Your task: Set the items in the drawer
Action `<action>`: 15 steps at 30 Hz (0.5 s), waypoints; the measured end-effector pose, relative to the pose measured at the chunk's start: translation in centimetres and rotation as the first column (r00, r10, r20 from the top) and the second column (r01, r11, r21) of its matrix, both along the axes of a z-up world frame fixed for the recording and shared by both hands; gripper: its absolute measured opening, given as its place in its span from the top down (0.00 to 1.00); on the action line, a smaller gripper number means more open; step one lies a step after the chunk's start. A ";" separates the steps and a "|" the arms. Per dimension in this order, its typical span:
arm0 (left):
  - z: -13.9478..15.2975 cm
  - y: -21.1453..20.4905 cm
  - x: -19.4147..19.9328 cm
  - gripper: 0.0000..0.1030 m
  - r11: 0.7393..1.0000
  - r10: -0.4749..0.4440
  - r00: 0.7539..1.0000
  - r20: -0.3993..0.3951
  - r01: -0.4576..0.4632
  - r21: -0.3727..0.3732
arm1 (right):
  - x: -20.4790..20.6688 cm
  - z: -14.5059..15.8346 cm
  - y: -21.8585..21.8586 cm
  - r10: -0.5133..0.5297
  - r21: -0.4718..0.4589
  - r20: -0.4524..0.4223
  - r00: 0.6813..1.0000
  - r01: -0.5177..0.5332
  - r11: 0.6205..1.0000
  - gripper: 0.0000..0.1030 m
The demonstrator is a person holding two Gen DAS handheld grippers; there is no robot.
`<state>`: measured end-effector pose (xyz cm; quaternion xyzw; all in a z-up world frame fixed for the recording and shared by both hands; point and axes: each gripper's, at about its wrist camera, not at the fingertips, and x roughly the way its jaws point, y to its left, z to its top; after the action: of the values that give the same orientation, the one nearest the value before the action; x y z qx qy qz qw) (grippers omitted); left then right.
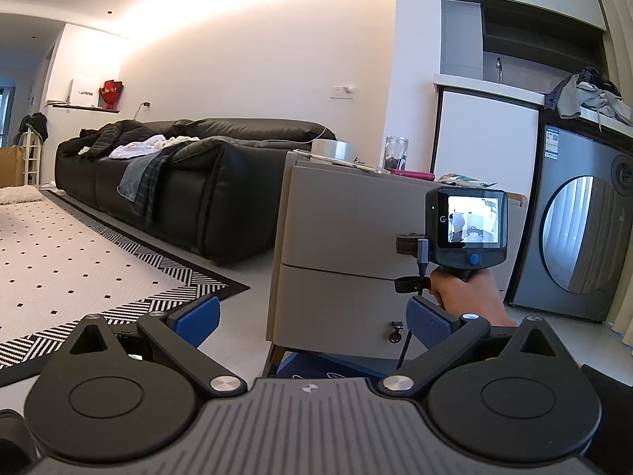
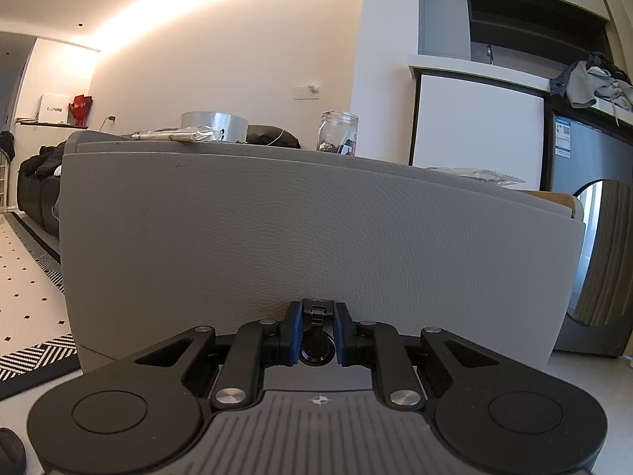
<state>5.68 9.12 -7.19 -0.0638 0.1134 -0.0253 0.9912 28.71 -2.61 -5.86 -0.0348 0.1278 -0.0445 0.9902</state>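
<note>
A grey leather-look cabinet (image 1: 340,213) with two drawers stands beside the sofa. In the right wrist view my right gripper (image 2: 316,332) is shut on the upper drawer's black ring pull (image 2: 315,346), close against the drawer front (image 2: 316,229). A strip of tan wood (image 2: 561,198) shows behind its right end. On top lie a tape roll (image 2: 213,122), a glass jar (image 2: 339,130), a foil packet (image 2: 178,133), a printed packet (image 2: 474,174) and a pink item (image 1: 415,175). My left gripper (image 1: 312,320) is open and empty, back from the cabinet. The lower pull (image 1: 395,332) hangs free.
A black sofa (image 1: 178,182) with clothes on it is to the left, with a patterned rug (image 1: 59,257) in front. A washing machine (image 1: 581,237) stands right of the cabinet. A hand (image 1: 463,297) holds the right gripper's handle. A blue mat (image 1: 328,368) lies under the cabinet.
</note>
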 end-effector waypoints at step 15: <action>0.0 0.1 0.2 0.00 1.000 -0.008 1.000 0.000 0.008 0.004 | -1.7 0.4 -0.5 0.027 0.017 0.011 1.000 -0.028 0.999 0.82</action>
<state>5.83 9.25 -7.16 -0.0612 0.1134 -0.0292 0.9912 27.02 -3.10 -5.46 -0.0277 0.1222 -0.0300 0.9917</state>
